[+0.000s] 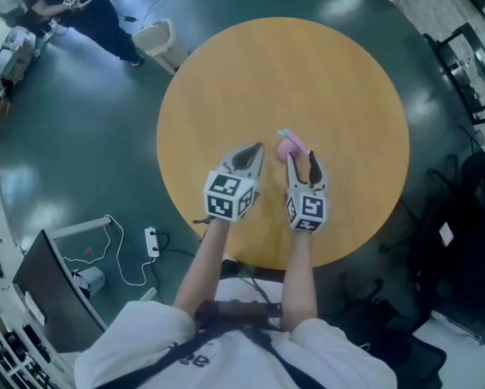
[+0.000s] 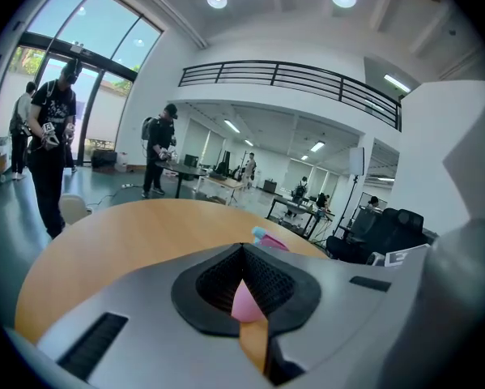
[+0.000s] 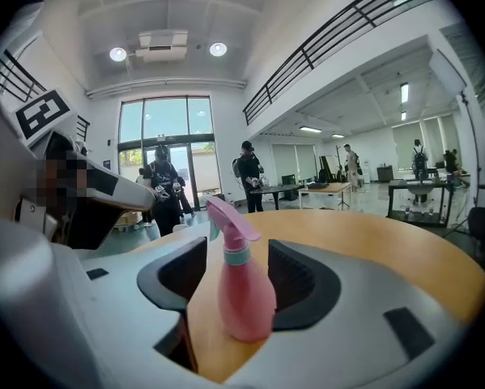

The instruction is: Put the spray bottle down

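The small pink plastic spray bottle [image 3: 242, 290] with a pale teal collar stands upright on the round light-wood table [image 1: 291, 71], a little right of the tabletop's centre in the head view. It sits in the gap of the right gripper [image 1: 303, 164], whose jaws are spread wide. The left pad stands clear of the bottle, while the right pad sits very close to its lower body (whether it brushes there I cannot tell), and nothing squeezes it. The left gripper [image 1: 256, 147], just left of the bottle in the head view, has its jaw tips closed together with nothing between them; the pink seen through its throat is the bottle beyond. By my reading the set-down is as good as done and the step in hand is the release. The next move probably calls for drawing the right gripper straight back along its own line, so neither pad clips the bottle and tips it. By count: one spray bottle, one table, two grippers
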